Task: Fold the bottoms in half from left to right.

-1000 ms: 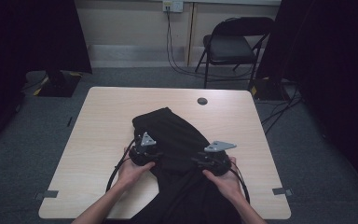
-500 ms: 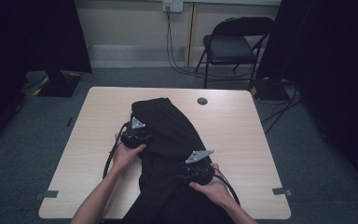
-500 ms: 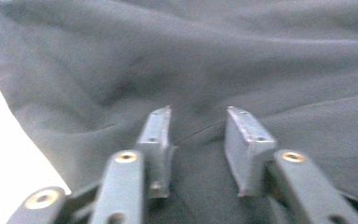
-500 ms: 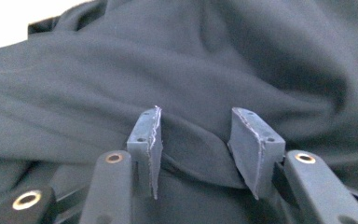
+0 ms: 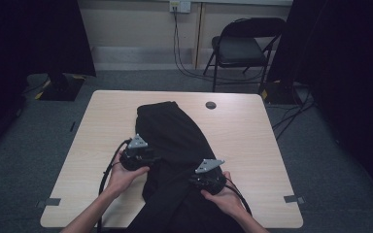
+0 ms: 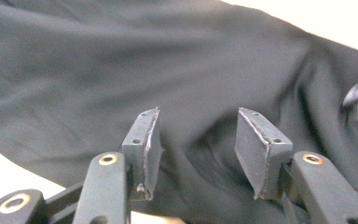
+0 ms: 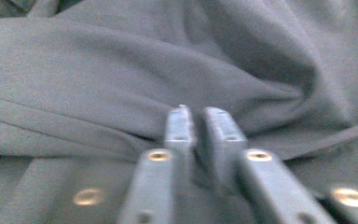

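A black garment [image 5: 170, 131] lies down the middle of the light wooden table [image 5: 252, 141] and hangs over its near edge. My left gripper [image 5: 156, 158] is at the garment's left edge, and its jaws have just been opening. In the left gripper view it [image 6: 198, 140] is open, with dark cloth [image 6: 121, 70] behind the pads and nothing between them. My right gripper [image 5: 192, 181] is on the lower right part of the garment, and its jaws have just been closing. In the right gripper view it [image 7: 196, 116] is shut on a fold of the cloth [image 7: 121, 84].
A round black grommet [image 5: 211, 105] sits in the table near its far edge. A black folding chair [image 5: 243, 48] stands beyond the table, with cables on the floor and dark curtains at both sides. Bare tabletop lies left and right of the garment.
The right gripper moved left and toward the near edge, then its jaws came together on the cloth. The left gripper went up the garment's left edge, then came back nearer.
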`<state>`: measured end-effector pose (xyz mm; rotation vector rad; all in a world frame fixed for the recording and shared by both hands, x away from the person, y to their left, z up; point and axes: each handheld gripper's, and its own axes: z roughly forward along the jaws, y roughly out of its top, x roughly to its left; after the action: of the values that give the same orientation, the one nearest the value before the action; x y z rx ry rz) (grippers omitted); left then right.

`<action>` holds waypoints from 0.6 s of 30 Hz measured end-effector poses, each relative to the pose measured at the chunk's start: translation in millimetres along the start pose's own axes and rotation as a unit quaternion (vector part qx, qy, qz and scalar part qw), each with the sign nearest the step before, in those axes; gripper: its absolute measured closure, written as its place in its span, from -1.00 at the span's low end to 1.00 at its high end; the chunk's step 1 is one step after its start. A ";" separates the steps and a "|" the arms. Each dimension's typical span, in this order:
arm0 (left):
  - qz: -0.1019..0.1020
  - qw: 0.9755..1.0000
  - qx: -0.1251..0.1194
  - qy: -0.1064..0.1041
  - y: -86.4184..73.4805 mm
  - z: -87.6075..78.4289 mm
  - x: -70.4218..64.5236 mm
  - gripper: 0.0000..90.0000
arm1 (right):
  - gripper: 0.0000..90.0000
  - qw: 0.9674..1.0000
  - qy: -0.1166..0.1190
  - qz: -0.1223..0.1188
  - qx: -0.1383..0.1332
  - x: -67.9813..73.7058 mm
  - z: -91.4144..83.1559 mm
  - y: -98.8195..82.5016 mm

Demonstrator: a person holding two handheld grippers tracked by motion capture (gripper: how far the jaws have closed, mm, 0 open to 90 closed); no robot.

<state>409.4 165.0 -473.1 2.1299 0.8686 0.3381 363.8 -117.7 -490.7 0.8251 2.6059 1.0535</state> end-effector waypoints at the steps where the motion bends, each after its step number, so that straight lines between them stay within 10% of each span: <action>1: 0.000 1.000 0.000 0.000 0.0 0.0 0.0 0.11 | 0.90 1.000 0.000 0.000 0.000 0.0 0.0 0.0; 6: 0.014 0.999 0.046 0.021 -10.0 16.8 -2.8 0.07 | 1.00 1.000 -0.003 0.018 -0.023 -10.0 -17.4 6.1; 11: -0.004 0.999 0.042 0.034 -11.7 17.6 2.9 -0.04 | 1.00 0.999 -0.017 0.033 -0.036 -22.7 -44.4 -4.9; 18: -0.002 0.998 0.044 0.038 -9.4 20.1 -0.4 -0.05 | 0.94 0.999 -0.011 0.029 0.011 -17.9 -60.8 -39.1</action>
<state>414.6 157.3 -493.3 2.2074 0.9470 0.3872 338.5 -185.7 -474.2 0.9183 2.5933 1.0275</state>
